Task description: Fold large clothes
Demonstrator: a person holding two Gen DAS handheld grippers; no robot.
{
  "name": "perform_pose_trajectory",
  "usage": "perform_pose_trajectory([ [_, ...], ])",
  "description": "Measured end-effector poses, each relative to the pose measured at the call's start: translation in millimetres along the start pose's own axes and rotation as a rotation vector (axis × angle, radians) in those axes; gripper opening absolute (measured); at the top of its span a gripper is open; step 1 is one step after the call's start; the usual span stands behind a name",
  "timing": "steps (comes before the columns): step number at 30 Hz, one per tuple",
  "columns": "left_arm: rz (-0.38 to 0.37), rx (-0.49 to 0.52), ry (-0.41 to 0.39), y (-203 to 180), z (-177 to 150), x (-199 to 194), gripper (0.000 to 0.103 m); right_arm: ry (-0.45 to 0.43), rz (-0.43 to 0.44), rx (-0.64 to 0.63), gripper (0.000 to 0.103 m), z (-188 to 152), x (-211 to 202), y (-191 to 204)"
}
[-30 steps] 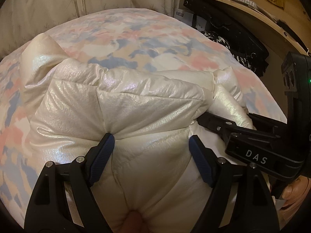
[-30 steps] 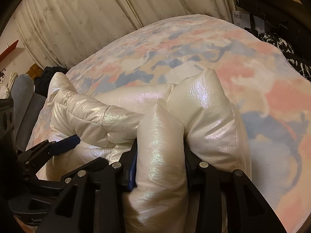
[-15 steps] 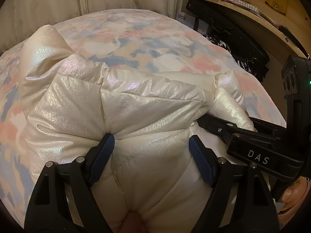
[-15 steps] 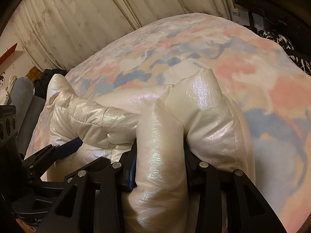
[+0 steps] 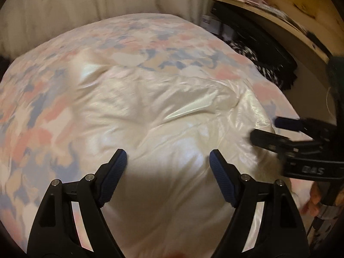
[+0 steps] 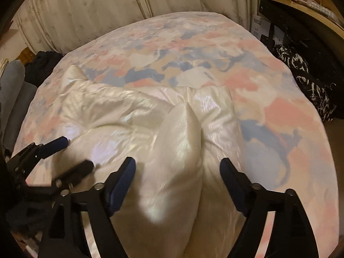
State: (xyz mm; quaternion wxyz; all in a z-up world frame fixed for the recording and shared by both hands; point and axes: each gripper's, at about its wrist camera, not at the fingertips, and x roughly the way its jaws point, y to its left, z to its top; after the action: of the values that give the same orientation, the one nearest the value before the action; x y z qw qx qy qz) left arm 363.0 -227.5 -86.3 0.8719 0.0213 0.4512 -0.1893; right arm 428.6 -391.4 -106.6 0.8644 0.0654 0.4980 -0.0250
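Observation:
A shiny cream puffer jacket (image 5: 163, 116) lies bunched on the bed, and it also shows in the right wrist view (image 6: 150, 124). My left gripper (image 5: 167, 161) is open, its blue pads spread above the jacket's near part and holding nothing. My right gripper (image 6: 178, 169) is open too, its pads either side of a raised fold (image 6: 180, 142) without pinching it. The right gripper shows at the right edge of the left wrist view (image 5: 279, 131); the left gripper shows at the left of the right wrist view (image 6: 56, 152). Both frames are motion-blurred.
The bed has a pink, blue and cream patterned cover (image 6: 193, 43). Pale curtains (image 6: 96, 6) hang behind it. A wooden desk (image 5: 279, 19) with dark bags (image 6: 309, 86) beneath stands to the right. Dark clothes and grey cushions (image 6: 15, 81) lie at the left.
Both grippers have opened and let go of the jacket. The jacket has dropped and spread flatter on the bed. Both grippers have pulled back and up.

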Motion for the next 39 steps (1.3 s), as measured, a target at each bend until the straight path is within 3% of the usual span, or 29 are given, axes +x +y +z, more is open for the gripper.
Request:
perform_pose_trajectory([
  [7, 0.037, -0.095, 0.022, 38, -16, -47, 0.077, -0.001, 0.006, -0.034, 0.088, -22, -69, 8],
  [14, 0.059, -0.098, 0.051, 61, -36, -87, 0.077, 0.027, 0.061, -0.037, 0.095, -39, -129, 17],
  [22, 0.024, -0.092, 0.106, 67, -53, -110, 0.078, -0.017, 0.060, -0.039, 0.102, -43, -185, 23],
  [27, -0.027, -0.106, 0.157, 66, -58, -95, 0.078, 0.007, 0.063, -0.017, 0.102, -39, -183, 20],
  [35, -0.083, -0.188, 0.229, 72, -66, -41, 0.078, 0.071, 0.062, 0.020, 0.102, -34, -128, 8],
  [39, -0.130, -0.249, 0.227, 80, -68, -21, 0.079, 0.106, 0.074, 0.036, 0.102, -35, -99, -1],
])
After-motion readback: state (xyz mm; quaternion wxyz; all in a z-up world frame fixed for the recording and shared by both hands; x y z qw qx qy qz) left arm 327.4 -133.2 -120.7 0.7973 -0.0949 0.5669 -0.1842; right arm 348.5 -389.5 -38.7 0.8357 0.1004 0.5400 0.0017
